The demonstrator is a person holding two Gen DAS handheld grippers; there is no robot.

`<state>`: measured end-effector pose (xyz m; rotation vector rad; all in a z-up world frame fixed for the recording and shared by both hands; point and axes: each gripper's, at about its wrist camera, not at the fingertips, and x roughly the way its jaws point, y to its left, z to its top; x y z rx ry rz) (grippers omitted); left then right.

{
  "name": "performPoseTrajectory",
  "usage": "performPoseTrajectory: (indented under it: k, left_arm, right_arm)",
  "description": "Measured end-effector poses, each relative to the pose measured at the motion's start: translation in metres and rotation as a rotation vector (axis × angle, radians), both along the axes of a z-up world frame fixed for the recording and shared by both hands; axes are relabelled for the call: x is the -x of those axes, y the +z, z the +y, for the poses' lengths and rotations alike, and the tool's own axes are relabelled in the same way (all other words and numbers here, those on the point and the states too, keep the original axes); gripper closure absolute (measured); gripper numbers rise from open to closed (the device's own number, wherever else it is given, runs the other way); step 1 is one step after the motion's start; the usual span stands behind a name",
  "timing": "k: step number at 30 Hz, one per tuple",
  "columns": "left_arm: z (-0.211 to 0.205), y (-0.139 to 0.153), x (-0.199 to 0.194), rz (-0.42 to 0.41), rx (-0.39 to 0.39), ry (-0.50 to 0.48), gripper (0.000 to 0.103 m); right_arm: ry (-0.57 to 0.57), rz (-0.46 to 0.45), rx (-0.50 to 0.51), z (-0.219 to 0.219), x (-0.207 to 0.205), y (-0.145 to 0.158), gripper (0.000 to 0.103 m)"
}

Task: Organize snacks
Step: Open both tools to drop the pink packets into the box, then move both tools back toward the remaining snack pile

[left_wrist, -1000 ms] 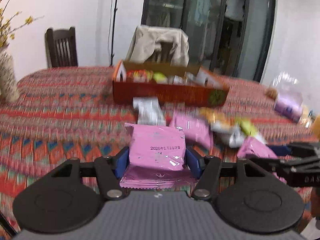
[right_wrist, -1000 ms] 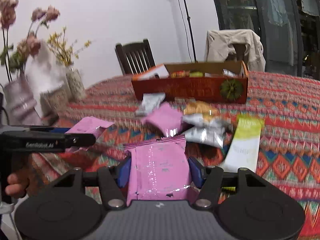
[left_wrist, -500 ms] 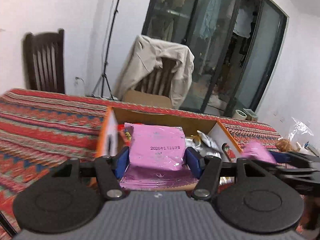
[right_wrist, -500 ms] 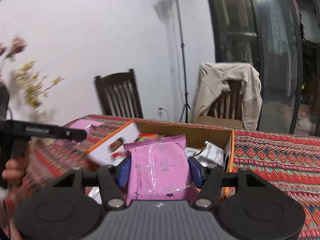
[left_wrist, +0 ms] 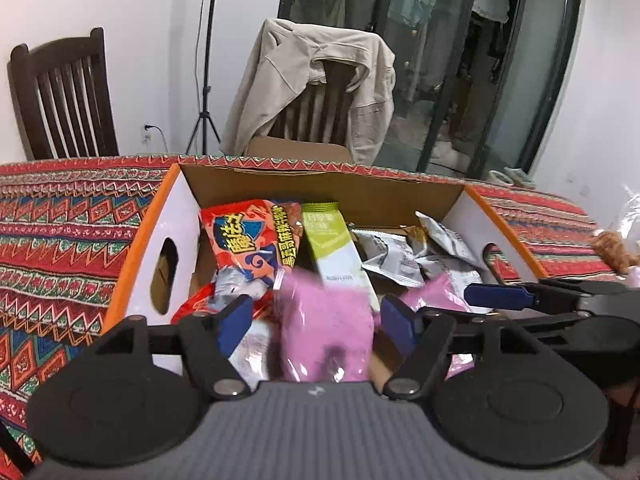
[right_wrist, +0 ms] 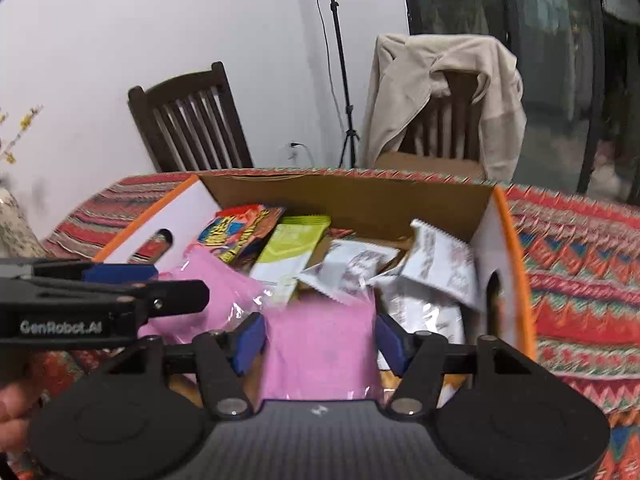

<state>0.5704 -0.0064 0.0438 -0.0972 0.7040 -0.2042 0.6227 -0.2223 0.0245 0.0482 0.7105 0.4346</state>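
An open cardboard box [left_wrist: 320, 178] [right_wrist: 348, 190] with orange edges holds a red packet [left_wrist: 248, 240], a green-and-white packet [left_wrist: 332, 244] and silver packets [left_wrist: 400, 258]. My left gripper [left_wrist: 316, 324] hangs over its near side, jaws opening. A blurred pink packet [left_wrist: 326, 328] sits loose between the pads, with a gap on its left. My right gripper [right_wrist: 320, 340] is beside it over the box, jaws opening too. Its own pink packet [right_wrist: 320, 344] is blurred between the pads. Each gripper shows in the other's view, the right [left_wrist: 496, 296] and the left [right_wrist: 116, 276].
The box rests on a table with a red patterned cloth [left_wrist: 60, 240]. Behind stand a dark wooden chair [right_wrist: 188, 120], a chair draped with a beige jacket [left_wrist: 316, 80] and a tripod stand [left_wrist: 206, 60]. A clear plastic bag [left_wrist: 624, 240] lies far right, a vase [right_wrist: 12, 224] far left.
Both grippers travelled forward from the loose snack pile to above the box, each carrying a pink packet. Their jaws have since widened and both packets now look blurred.
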Motion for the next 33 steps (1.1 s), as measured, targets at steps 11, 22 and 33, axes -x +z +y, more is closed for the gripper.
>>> performPoseTrajectory:
  k: [11, 22, 33]
  left_arm:
    - [0.021, 0.052, 0.056, -0.090, -0.047, -0.016, 0.030]
    - [0.031, 0.095, 0.212, -0.296, -0.111, -0.069, 0.021]
    - [0.032, 0.051, 0.350, -0.295, -0.100, 0.089, 0.013]
  right_arm:
    - [-0.012, -0.101, -0.018, -0.024, 0.044, 0.052, 0.029]
    - [0.052, -0.309, 0.103, -0.050, 0.179, 0.114, 0.029]
    - [0.059, -0.323, 0.065, -0.080, 0.336, 0.083, 0.019]
